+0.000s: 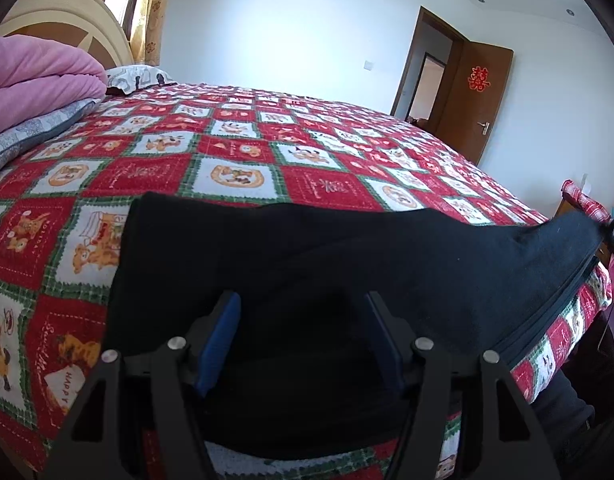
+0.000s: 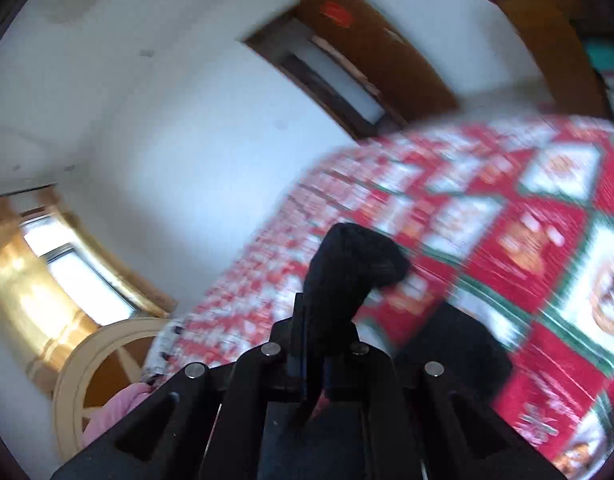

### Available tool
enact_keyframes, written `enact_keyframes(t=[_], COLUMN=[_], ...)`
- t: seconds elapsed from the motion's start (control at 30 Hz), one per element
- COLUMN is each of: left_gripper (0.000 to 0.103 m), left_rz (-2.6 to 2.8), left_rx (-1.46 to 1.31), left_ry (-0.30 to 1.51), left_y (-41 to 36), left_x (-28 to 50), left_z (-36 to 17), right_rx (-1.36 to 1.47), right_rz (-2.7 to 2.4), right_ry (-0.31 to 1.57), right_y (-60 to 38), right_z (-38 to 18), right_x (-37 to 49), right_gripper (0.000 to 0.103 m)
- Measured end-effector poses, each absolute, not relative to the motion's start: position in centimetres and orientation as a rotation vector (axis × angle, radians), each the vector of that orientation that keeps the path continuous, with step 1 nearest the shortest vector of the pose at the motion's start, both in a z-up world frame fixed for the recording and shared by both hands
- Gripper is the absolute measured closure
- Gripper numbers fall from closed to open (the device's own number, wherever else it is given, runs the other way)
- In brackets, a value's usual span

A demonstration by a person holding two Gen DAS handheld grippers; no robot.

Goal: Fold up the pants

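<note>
We note the black pants (image 1: 291, 248) flat on the red patchwork bedspread (image 1: 243, 160), long axis running nine to three in the left wrist view, far end lifted off toward three o'clock. Left gripper (image 1: 303, 312) stands wide, pads clear of cloth, pants just beyond at twelve. Right gripper (image 2: 327, 320) is clamped on a bunched end of the pants (image 2: 347, 268), cloth poking out at twelve. We judge the right hand carries the fold; the left is nearer to pin the near edge
</note>
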State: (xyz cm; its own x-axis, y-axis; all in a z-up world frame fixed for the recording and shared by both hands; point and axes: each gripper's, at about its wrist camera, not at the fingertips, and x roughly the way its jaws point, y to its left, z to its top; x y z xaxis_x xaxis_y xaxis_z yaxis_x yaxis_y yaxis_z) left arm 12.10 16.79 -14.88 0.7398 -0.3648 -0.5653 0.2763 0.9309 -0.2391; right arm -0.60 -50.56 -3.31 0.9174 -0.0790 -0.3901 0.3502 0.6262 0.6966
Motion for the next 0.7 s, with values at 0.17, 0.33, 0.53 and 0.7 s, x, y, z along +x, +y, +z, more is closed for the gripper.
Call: enact_keyframes(t=[0.17,0.33,0.53,0.7], left_gripper=[0.037,0.037,0.041,0.049], left_rz=[-0.358,-0.355,-0.312,-0.338], left_rx=[-0.151,-0.125,0.022,-0.036], left_ry=[0.647,0.64,0.616,0.594], left_y=[16.9,16.7,16.0,17.6], left_x=[12.1,11.9,11.2,11.1], left_z=[-15.0,-15.1,-15.5,-15.6], right_rx=[0.962,0.896,0.865,0.784], right_rz=[-0.374,-0.374,-0.516,-0.55], right_ry=[0.502,0.49,0.416,0.371], right_y=[-53.5,-53.1,-53.8,-51.1], right_z=[-9.7,-8.3,-6.7,-4.7], right_x=[-1.5,-2.4,-5.9,-7.5], right_gripper=[0.098,0.072,0.039,0.039])
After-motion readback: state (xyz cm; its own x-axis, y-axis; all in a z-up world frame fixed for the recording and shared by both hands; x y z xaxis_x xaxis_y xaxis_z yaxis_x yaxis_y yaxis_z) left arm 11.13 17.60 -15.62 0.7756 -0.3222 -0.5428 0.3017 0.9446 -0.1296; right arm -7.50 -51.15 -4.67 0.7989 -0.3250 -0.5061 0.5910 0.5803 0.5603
